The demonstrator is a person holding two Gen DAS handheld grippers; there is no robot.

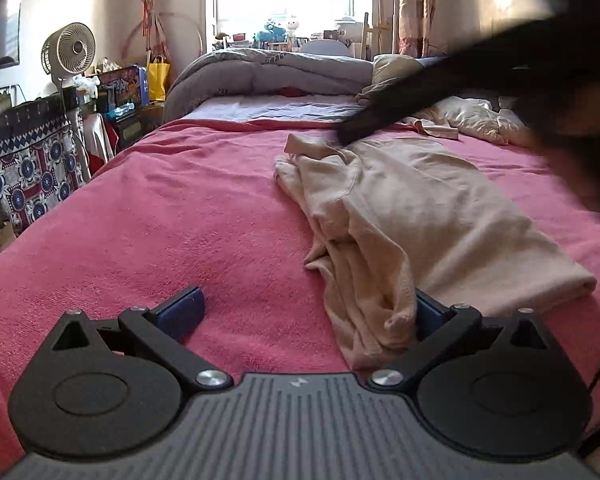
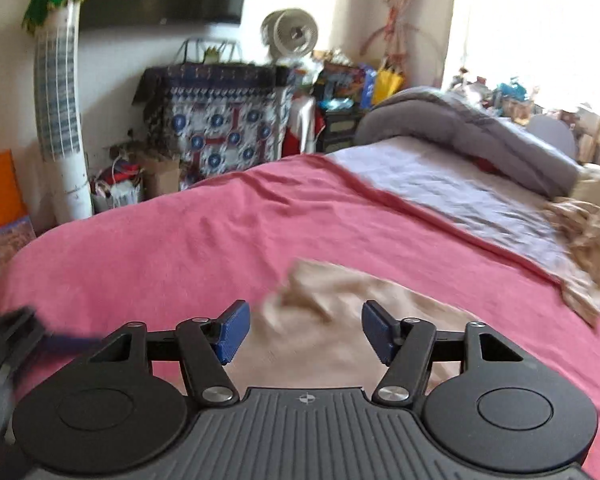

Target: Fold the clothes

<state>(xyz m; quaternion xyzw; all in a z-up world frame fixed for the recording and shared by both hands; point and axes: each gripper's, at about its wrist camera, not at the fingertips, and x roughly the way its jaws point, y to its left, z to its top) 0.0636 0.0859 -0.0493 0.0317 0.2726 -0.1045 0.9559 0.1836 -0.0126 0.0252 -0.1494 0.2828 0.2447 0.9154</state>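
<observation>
Cream garment (image 1: 400, 216) lies on the pink blanket (image 1: 160, 208), right of the bed's middle in the left wrist view. Right half lies flat and smooth; left edge is bunched and rumpled, one loose end trailing down to the left gripper (image 1: 306, 312). No clean rectangle yet. My read: early in the fold, maybe one pass laid over, sides and final halving still to do.

Left gripper: jaws spread wide, nothing pinched. The trailing cloth end drapes over or against its right finger; contact or just overlap, can't tell.

Right gripper (image 2: 303, 330): jaws spread, nothing between the pads, hanging just above the garment's near part. View is motion-blurred.

Dark blurred shape crossing the top right of the left view is probably the other arm or gripper; too smeared to say.

Counts:
- Grippers: two, both empty.
- Garment in work: one.
- Further pale cloth heap (image 1: 480, 120) at the blanket's far right edge: one pile, number of items inside unclear, looks unfolded.
- Grey duvet (image 1: 268, 72): one, rolled at the head of the bed.
- Folded, finished items: none visible.
</observation>
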